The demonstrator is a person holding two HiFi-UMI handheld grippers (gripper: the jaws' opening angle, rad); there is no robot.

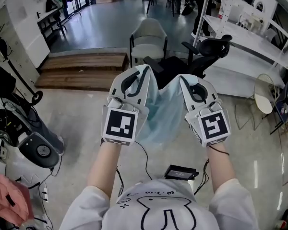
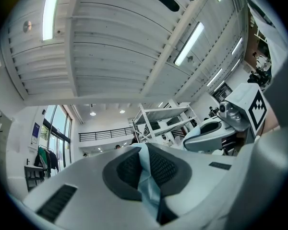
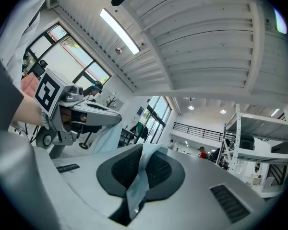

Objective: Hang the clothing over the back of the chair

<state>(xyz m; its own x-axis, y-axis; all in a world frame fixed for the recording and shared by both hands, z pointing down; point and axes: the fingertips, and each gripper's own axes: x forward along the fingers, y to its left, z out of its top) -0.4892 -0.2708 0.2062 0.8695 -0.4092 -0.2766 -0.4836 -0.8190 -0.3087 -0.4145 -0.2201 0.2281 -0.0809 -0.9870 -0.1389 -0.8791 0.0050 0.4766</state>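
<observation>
A pale blue garment (image 1: 162, 110) hangs stretched between my two grippers, held up in front of me. My left gripper (image 1: 145, 70) is shut on one top edge, and the cloth (image 2: 148, 183) shows pinched between its dark pads. My right gripper (image 1: 181, 79) is shut on the other edge, with the cloth (image 3: 137, 181) squeezed between its pads. Beyond the garment stands a black office chair (image 1: 201, 51) with its backrest (image 1: 215, 46) and armrests, partly hidden by the cloth. Both grippers point slightly upward.
A pale grey armchair (image 1: 149, 38) stands behind the black chair. A wooden step (image 1: 81, 70) runs at the left. A white shelf unit (image 1: 249, 37) lines the right. A black and grey machine (image 1: 24, 138) sits at left, cables and a black box (image 1: 181, 172) on the floor.
</observation>
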